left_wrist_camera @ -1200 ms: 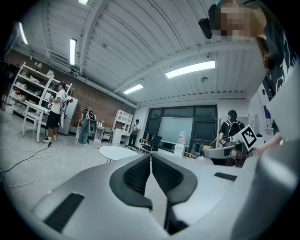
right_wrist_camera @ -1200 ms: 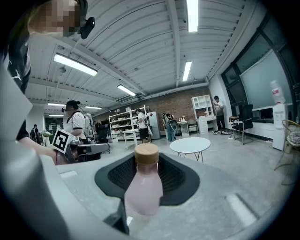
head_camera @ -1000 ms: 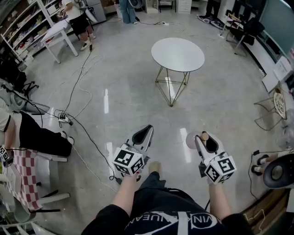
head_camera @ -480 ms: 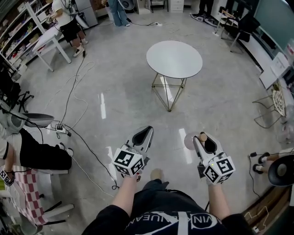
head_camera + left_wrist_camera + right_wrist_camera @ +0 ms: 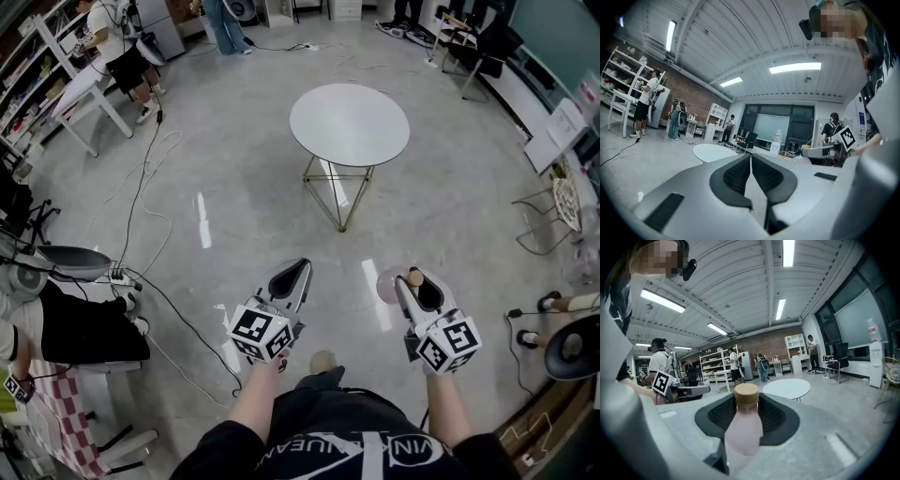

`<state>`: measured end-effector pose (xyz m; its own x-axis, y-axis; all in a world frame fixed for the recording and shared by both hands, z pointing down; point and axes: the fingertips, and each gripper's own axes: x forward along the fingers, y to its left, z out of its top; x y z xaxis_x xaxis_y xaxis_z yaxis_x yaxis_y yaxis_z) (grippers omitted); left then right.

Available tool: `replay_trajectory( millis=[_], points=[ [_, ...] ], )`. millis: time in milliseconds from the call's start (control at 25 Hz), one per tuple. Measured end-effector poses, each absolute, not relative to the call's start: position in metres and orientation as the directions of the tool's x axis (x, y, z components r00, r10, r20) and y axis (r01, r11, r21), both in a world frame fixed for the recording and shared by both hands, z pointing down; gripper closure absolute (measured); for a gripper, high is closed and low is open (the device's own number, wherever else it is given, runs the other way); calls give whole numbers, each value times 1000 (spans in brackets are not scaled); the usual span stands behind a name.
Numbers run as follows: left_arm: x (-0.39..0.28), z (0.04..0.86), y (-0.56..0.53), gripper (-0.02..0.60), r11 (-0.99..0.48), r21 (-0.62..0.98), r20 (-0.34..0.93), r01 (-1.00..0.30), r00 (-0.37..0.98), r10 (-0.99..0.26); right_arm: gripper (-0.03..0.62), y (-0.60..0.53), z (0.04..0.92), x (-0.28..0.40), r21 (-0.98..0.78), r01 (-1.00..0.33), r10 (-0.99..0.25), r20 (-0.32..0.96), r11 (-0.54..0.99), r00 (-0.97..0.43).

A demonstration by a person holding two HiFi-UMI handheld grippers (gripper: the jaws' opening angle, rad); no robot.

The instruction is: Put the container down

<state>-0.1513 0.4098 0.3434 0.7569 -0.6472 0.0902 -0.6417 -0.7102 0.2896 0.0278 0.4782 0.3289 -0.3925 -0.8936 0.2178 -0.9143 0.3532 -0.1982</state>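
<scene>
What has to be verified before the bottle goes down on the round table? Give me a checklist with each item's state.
1. Grip: the right hand-held gripper has its pads against the pink bottle: ok.
2. Cap on the bottle: ok.
3. Left hand-held gripper shut, nothing between its jaws: ok.
4. Round table top bare: ok.
5. Table within reach: not ok; it stands ahead, across open floor.
6. Walking path: the cables lie off to the left, and straight ahead looks free: ok.
</scene>
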Motion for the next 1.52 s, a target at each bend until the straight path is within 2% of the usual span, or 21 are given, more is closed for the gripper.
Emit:
replay_trajectory(
  millis=[840,1520],
  points=[
    [-167,348,339,566,-688,287,82,-667,732,-676,451,391,334,24,-219,-902,-885,209,372,-415],
    [-116,349,223,566,-694,282,108,-663,741,-663,451,269,331,45,-211,-869,-847,213,447,-487]
  ],
)
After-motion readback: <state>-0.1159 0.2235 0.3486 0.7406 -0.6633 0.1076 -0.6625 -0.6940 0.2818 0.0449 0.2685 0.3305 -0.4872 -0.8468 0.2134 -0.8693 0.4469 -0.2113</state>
